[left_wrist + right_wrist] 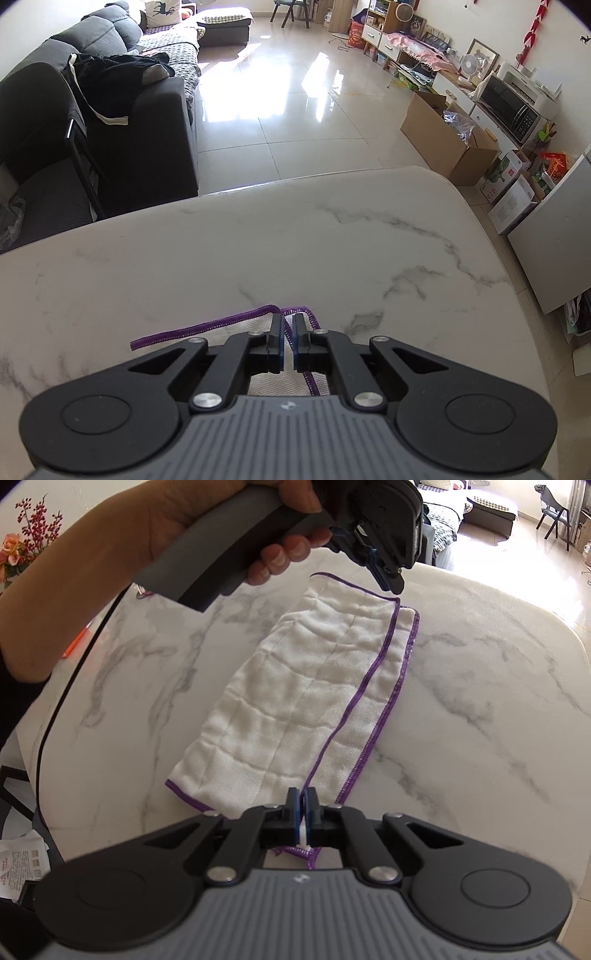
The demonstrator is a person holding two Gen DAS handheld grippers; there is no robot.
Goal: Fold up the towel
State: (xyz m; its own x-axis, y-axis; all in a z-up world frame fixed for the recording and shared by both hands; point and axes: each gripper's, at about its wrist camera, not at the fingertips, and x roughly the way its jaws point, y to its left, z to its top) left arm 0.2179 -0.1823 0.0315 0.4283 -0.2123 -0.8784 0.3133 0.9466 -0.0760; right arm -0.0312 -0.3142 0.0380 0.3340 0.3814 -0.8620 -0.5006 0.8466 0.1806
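A white towel [295,686] with purple stitched edging lies folded lengthwise on the marble table [480,664], its two long edges slightly offset. My right gripper [303,805] is at the towel's near end, shut on it, with white fabric pinched between the blue pads. At the far end, a person's hand [207,517] holds my left gripper [393,585], tips down on the far corner. In the left wrist view, the left gripper [289,325] is shut, with the towel's [236,328] purple hem caught between its fingers.
The table's rounded far edge [332,177] drops to a glossy tiled floor. Beyond are a dark sofa [110,110], an open cardboard box [443,140] and a white cabinet [554,229]. A black cable [55,709] and an orange item [75,642] lie at the table's left.
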